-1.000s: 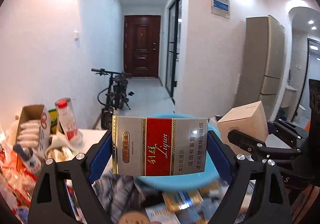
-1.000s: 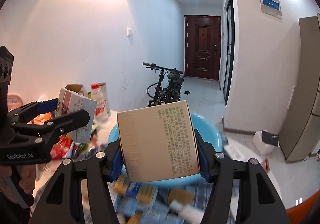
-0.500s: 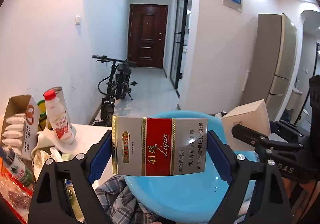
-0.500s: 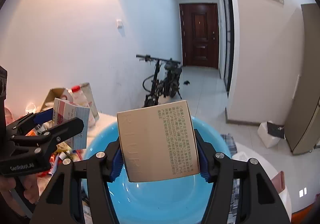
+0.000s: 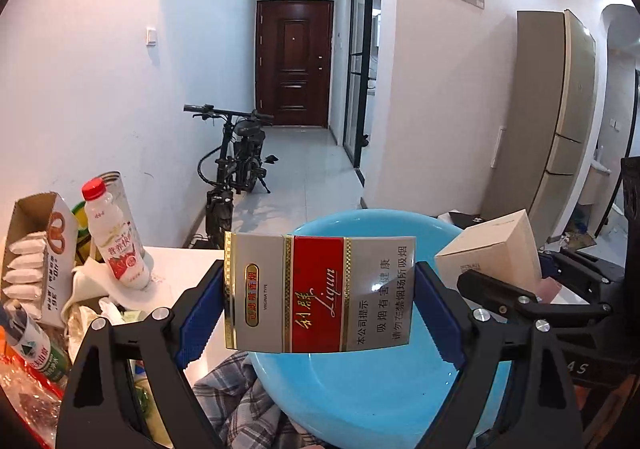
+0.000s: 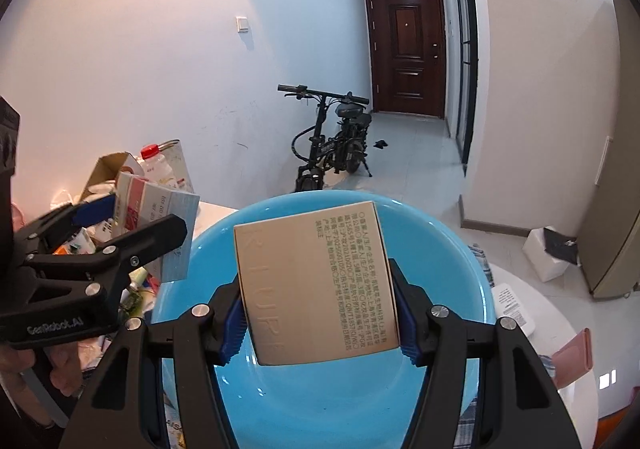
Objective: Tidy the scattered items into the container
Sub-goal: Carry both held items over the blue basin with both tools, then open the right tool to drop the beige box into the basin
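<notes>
Tan box (image 6: 316,285) over blue basin (image 6: 440,249)

Glossy blue plastic basin (image 6: 440,249); matt kraft cardboard box (image 6: 316,281); glossy foil-trimmed cigarette pack (image 5: 320,293).

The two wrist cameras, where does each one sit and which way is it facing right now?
Left wrist: sits on the left gripper, looking along its fingers over the blue basin toward the hallway door; shows the cigarette pack it holds and the right gripper at right.
Right wrist: sits on the right gripper, looking the same way over the basin; shows its tan box, the left gripper and part of the person's hand at left.
Shared: basin, bicycle, door, red-capped bottle, both held items.
</notes>
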Available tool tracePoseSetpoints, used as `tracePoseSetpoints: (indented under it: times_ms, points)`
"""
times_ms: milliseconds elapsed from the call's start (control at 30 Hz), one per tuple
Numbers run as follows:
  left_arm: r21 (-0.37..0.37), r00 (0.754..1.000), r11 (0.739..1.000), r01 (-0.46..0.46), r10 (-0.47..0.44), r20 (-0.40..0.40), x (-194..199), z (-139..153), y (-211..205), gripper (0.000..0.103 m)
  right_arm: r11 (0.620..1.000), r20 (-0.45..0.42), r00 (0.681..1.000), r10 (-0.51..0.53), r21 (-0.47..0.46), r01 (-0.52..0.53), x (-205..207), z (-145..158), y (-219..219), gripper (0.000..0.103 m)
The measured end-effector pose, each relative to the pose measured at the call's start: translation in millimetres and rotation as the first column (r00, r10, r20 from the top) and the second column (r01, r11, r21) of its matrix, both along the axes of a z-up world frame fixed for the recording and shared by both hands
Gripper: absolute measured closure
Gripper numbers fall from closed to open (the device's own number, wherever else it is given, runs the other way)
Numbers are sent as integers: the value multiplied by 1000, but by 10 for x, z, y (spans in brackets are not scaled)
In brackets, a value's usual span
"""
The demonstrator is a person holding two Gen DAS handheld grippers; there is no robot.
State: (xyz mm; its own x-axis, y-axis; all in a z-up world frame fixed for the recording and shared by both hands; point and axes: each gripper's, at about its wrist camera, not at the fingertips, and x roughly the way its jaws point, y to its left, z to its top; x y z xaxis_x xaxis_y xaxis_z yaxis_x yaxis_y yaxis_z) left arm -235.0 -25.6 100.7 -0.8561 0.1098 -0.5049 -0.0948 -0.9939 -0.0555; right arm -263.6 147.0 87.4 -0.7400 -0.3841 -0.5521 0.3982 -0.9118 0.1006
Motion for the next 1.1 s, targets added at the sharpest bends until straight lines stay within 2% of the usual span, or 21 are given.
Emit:
tracePoseSetpoints:
  times_ms: [167, 300, 533, 600, 667, 1100]
  points:
    - [14, 1000, 1000, -2, 2, 27, -54, -57, 7, 15, 1000, -5, 1000, -15, 19, 15, 7, 23, 10, 40]
    - [-29, 999, 1000, -11, 12, 30, -76, -93, 62, 15, 999, -14, 1000, -28, 32, 28, 20, 48, 9, 40]
    - [-22, 1000, 1000, 2, -1, 23, -37, -53, 93, 15, 998, -16, 999, -44, 46, 45, 12, 54, 12, 40]
    - [-20, 1000, 1000, 1, -1, 24, -42, -52, 81, 15, 997, -15, 999, -50, 53, 51, 15, 60, 7, 33]
    - [-16, 1000, 1000, 0, 1, 23, -36, -41, 71, 15, 995, -25, 997, -70, 66, 72, 30, 65, 8, 0]
    - [4, 1000, 1000, 8, -8, 15, -35, 4, 28, 15, 981, -100, 982, -161, 94, 170, 168, 258, 142, 0]
